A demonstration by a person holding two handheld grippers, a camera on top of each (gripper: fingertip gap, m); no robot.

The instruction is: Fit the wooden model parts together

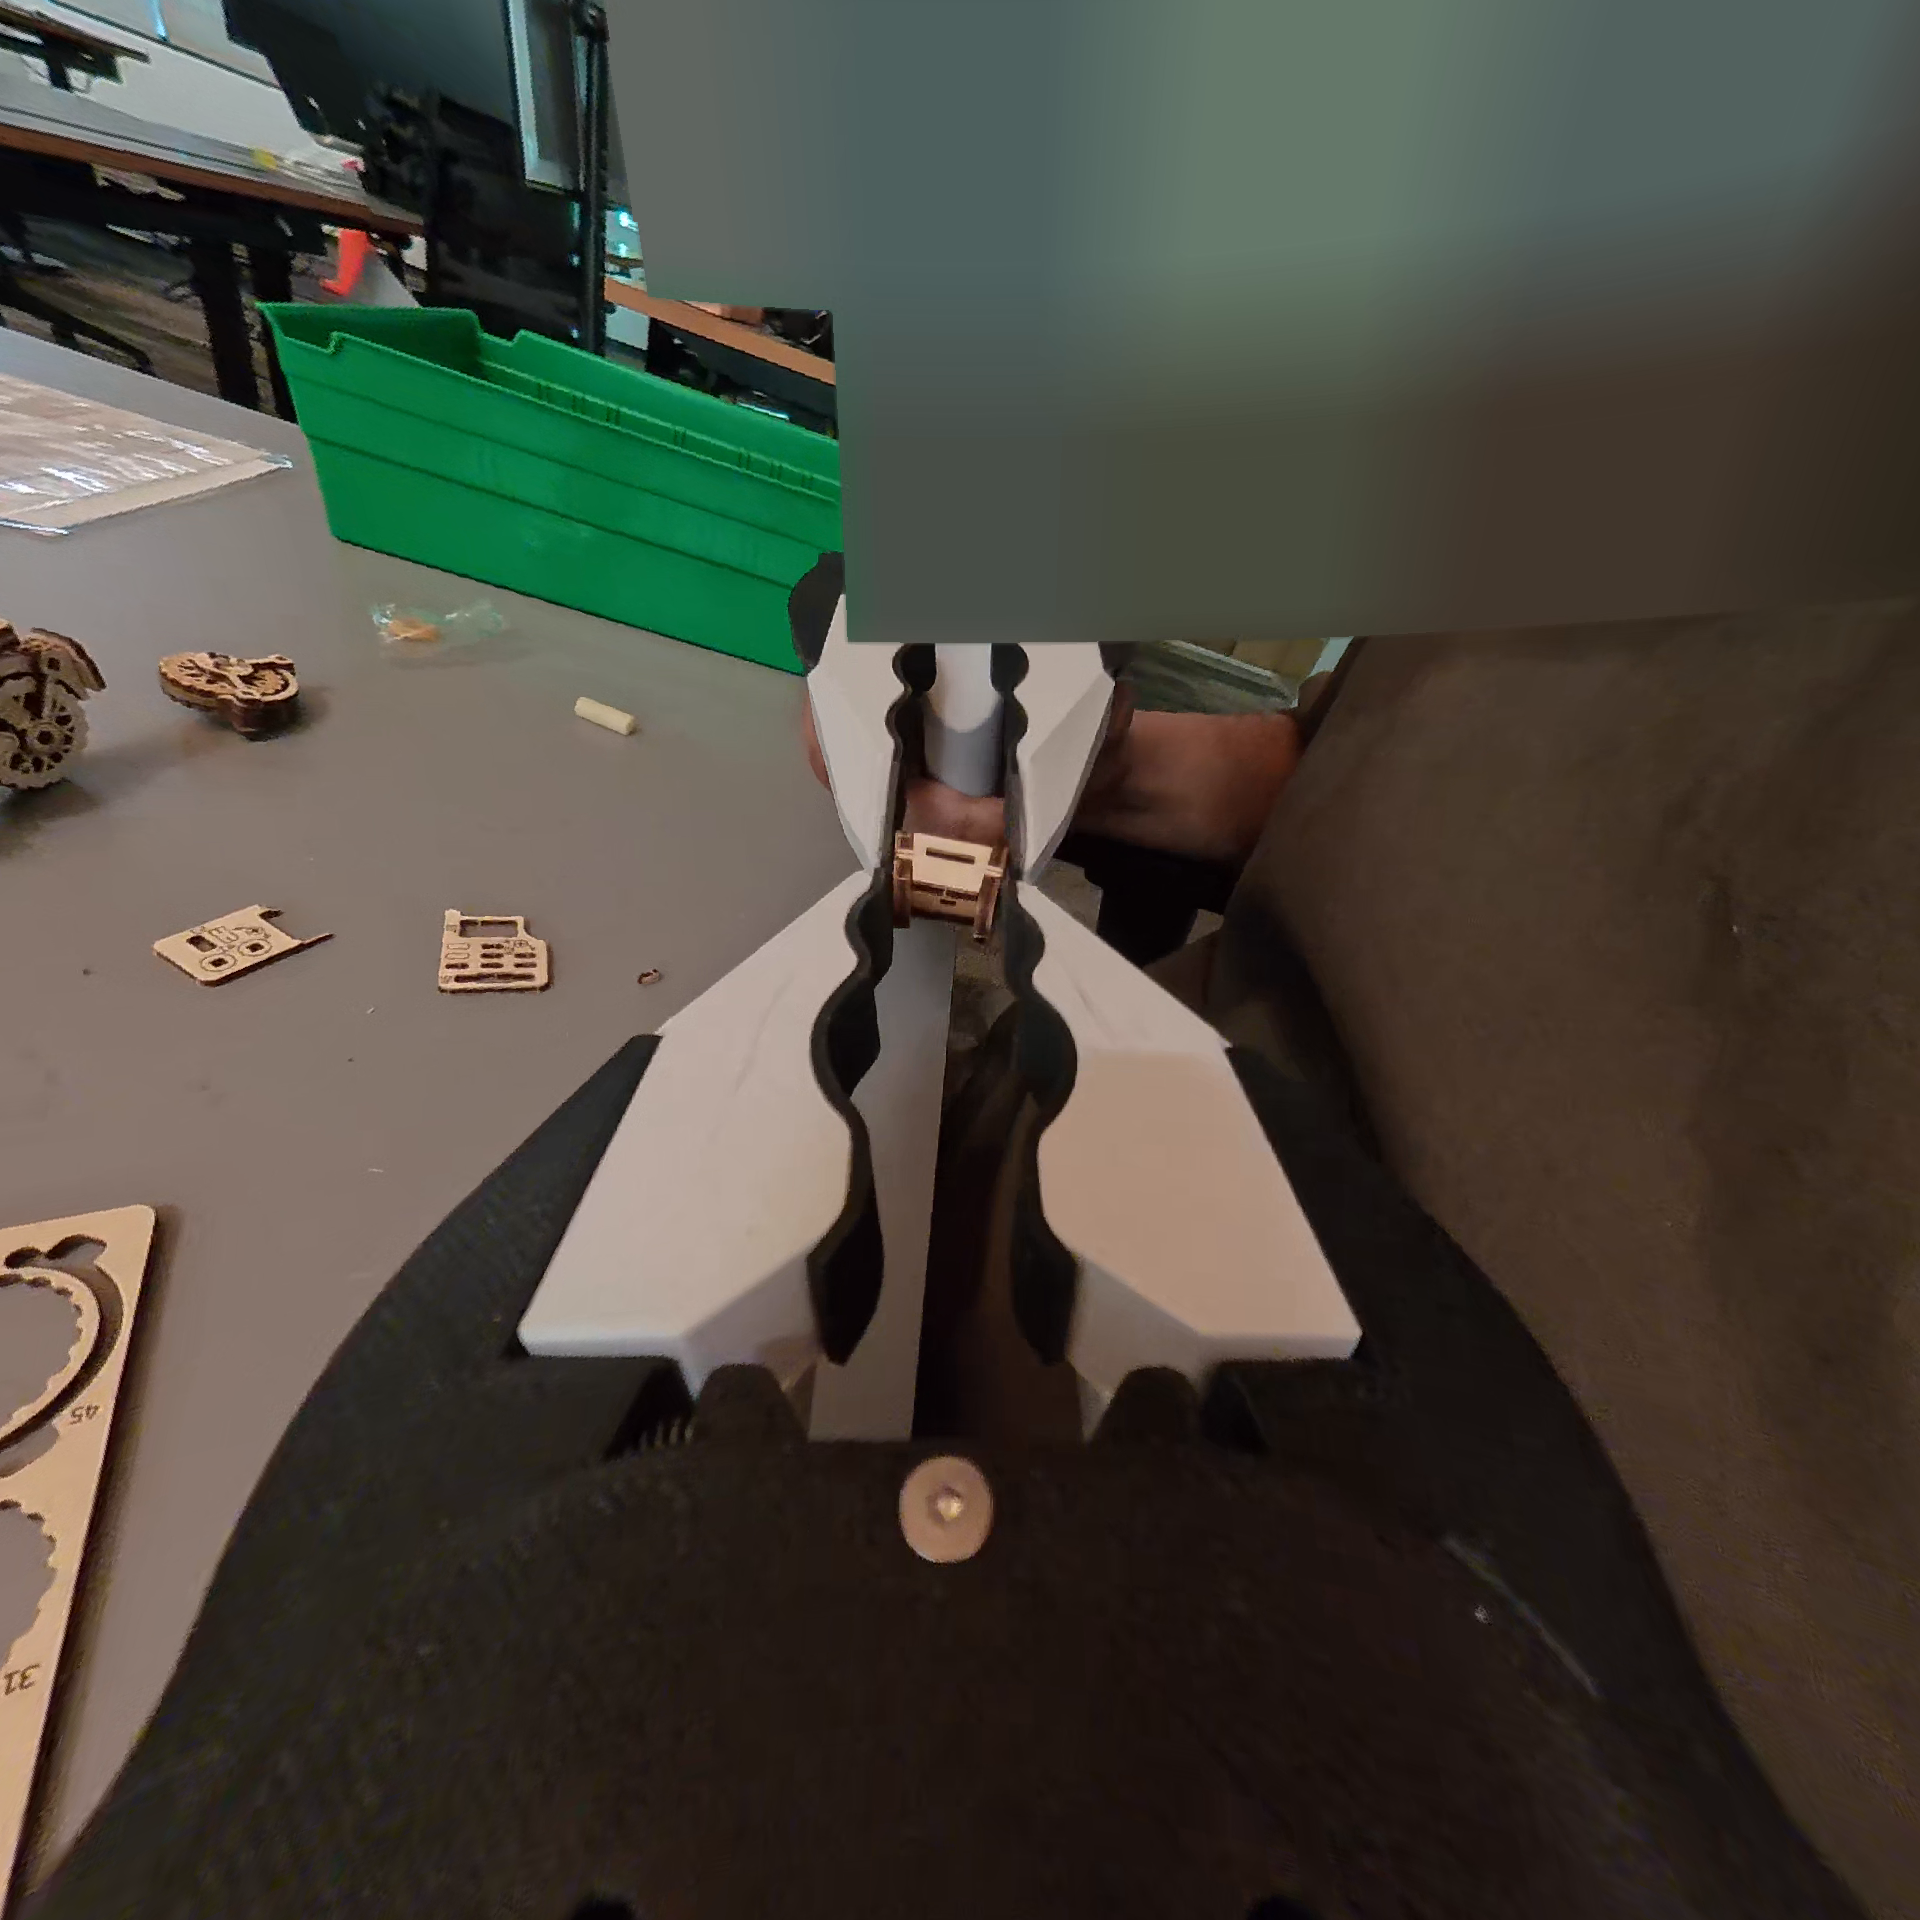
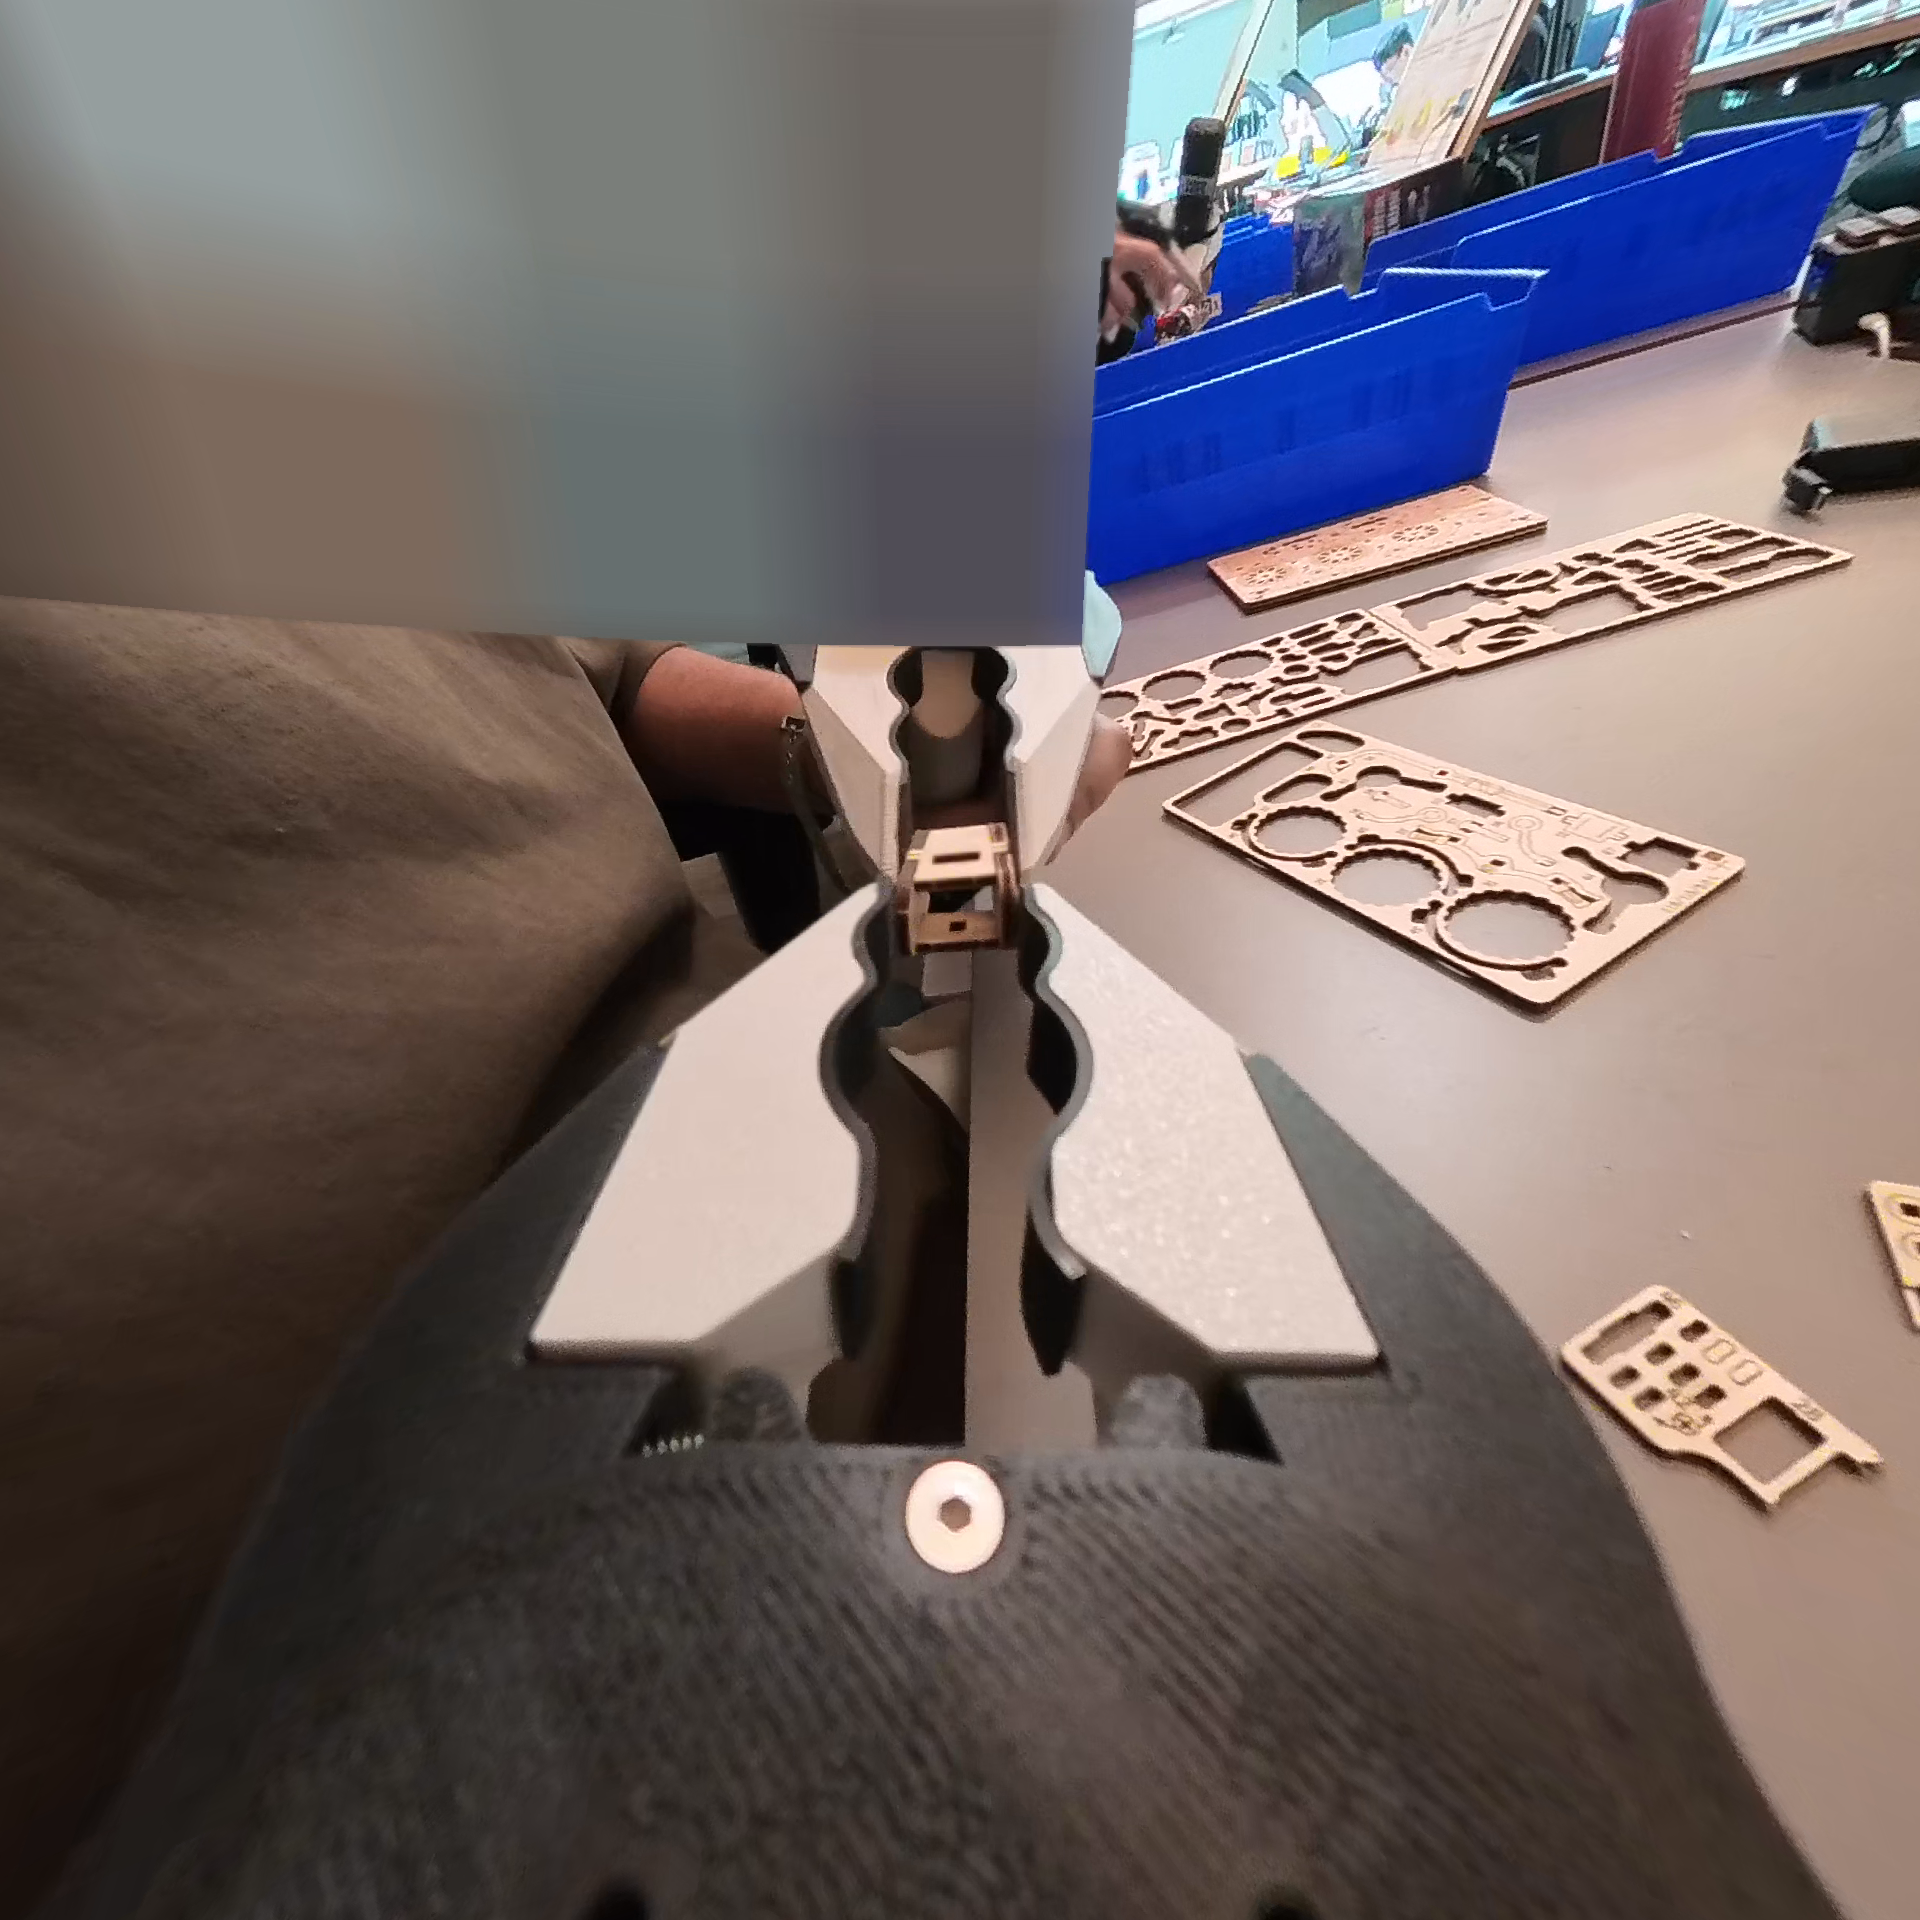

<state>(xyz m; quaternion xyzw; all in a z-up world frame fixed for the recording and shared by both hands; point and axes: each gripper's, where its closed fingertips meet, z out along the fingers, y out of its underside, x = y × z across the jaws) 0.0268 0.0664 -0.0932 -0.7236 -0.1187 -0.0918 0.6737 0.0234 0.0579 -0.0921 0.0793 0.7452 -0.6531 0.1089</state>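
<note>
A small pale wooden box-like assembly (image 1: 949, 881) is held in the air above the grey table's near edge, between the tips of both grippers, which face each other nose to nose. My left gripper (image 1: 951, 902) is shut on its near end, and the right gripper (image 1: 954, 727) comes in from the far side. In the right wrist view the same assembly (image 2: 954, 885) sits in my right gripper (image 2: 956, 906), shut on it, with the left gripper (image 2: 948, 748) opposite. The far faces of the assembly are hidden.
A green bin (image 1: 561, 488), two built wooden motorcycle models (image 1: 229, 691), small part frets (image 1: 494, 951), a short dowel (image 1: 605, 715) and a cut sheet (image 1: 62, 1403) lie to the left. Blue bins (image 2: 1299, 416) and punched wooden sheets (image 2: 1455, 883) lie to the right. A person's brown shirt (image 2: 312, 935) is close behind. My left and right fingertips are right by each other.
</note>
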